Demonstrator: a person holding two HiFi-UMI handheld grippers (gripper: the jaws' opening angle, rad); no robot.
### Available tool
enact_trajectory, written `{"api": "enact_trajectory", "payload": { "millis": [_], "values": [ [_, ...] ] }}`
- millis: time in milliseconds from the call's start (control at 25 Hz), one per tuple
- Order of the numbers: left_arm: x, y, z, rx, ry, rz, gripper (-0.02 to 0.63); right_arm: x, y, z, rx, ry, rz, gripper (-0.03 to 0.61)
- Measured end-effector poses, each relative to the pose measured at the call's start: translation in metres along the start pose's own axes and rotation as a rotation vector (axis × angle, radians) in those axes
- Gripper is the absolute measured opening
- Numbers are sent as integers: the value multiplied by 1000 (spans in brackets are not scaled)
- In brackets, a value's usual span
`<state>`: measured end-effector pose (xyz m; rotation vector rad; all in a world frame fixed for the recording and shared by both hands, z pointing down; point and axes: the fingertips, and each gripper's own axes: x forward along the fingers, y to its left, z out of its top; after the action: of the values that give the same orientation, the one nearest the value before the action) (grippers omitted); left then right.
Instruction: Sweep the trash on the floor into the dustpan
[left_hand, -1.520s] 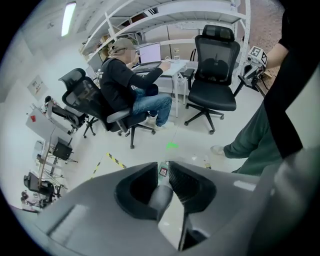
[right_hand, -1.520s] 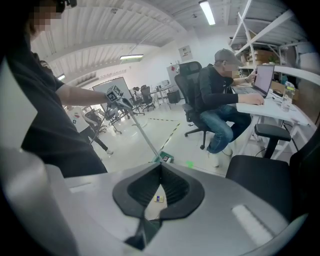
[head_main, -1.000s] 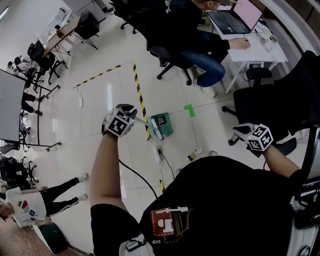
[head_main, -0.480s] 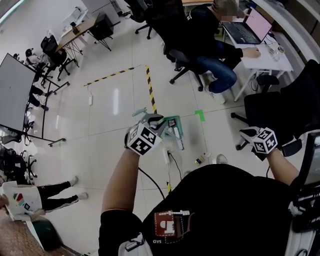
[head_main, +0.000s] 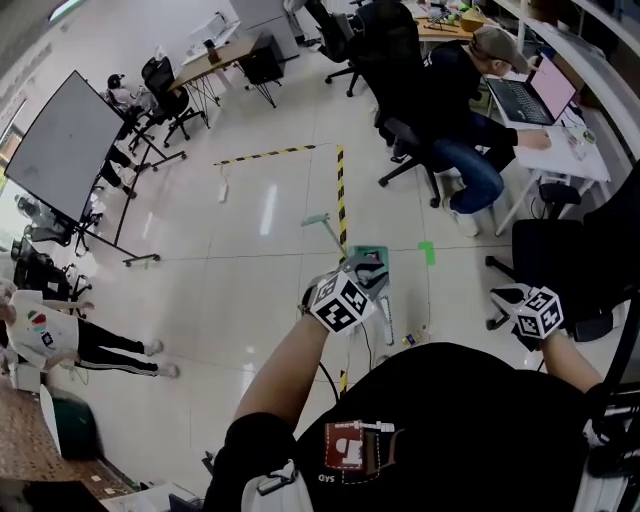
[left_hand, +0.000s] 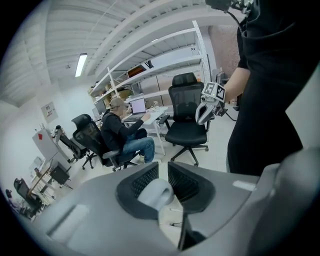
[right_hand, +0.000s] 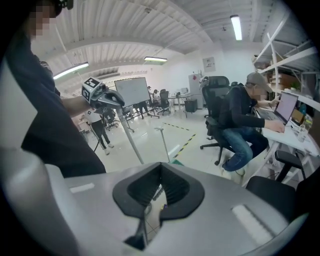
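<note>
Your left gripper has its jaws clamped on the pale, round broom handle, which runs down toward the floor beside the green dustpan. Your right gripper has its jaws pressed together with nothing between them, and you hold it well apart from the broom. The dustpan sits by the yellow-and-black tape with its own handle upright. Small bits of trash lie near it, on your side.

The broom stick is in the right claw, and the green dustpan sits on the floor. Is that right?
Not quite. The broom stick is in the left claw, not the right one. The left gripper view shows that claw's jaws closed on the pale stick. The right claw holds nothing. The green dustpan does sit on the floor.
</note>
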<state>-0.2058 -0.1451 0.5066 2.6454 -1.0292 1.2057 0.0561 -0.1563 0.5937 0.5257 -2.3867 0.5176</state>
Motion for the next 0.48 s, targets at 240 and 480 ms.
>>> {"api": "enact_trajectory", "payload": {
  "millis": [240, 480],
  "values": [
    [-2, -77, 35, -62, 10, 112, 61, -52, 13, -33, -90, -62, 112, -8],
    [-13, -127, 40, -161, 45, 232, 60, -101, 20, -58, -64, -147, 196, -8]
  ]
}}
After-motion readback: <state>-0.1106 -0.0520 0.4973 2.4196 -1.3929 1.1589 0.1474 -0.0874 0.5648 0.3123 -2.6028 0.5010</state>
